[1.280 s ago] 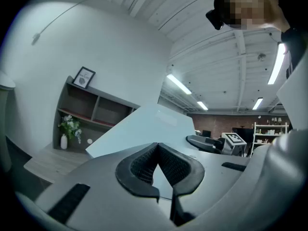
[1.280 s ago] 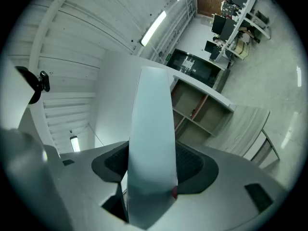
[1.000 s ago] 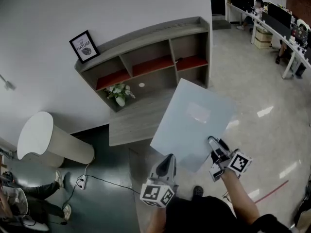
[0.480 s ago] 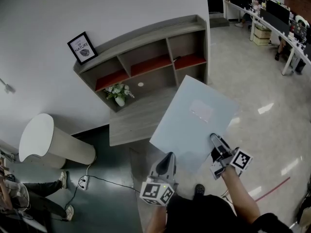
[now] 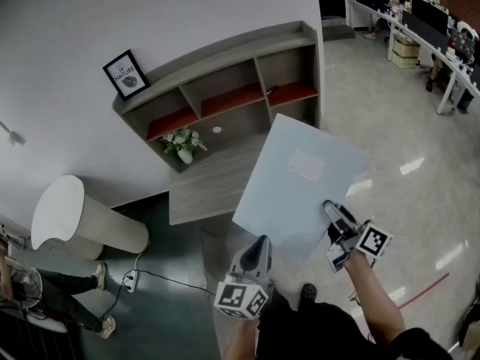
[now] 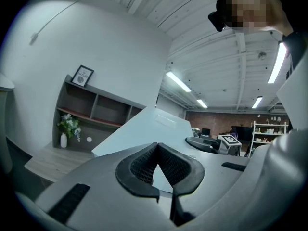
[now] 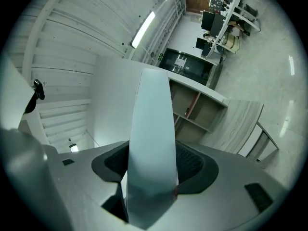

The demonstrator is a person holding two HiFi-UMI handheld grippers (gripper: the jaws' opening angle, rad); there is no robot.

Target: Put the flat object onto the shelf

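— Where is the flat object [image 5: 304,186] found, and what is seen of it?

— It is carried in the air in front of the person, over the floor, with its far corner overlapping the shelf [image 5: 225,55] in the head view. A thin, stiff-looking, pale blue-grey sheet is shown. A paler rectangular label [image 5: 306,164] is set on its upper face. No bend or sag can be made out.

— How is it held?

— It is clamped by the right gripper [image 5: 335,214] at its near right edge, close to the near corner. In the right gripper view the sheet is seen edge-on, passing straight up between the two pads. The left gripper [image 5: 260,244] is closed on nothing, its pads pressed tip to tip. It is placed at the sheet's near left edge, and contact there cannot be confirmed.

— Which relation is the coming move judged to turn on?

— The sheet's long axis is run from the grippers away toward the shelf, far short edge leading. The open compartments are faced by that edge, ahead and somewhat to the left. The right-hand ones are nearest. A vase [image 5: 184,145] of flowers is stood on the lower ledge at the left, well apart from the sheet. A forward slide along the long axis is probably called for, steered by the right gripper.
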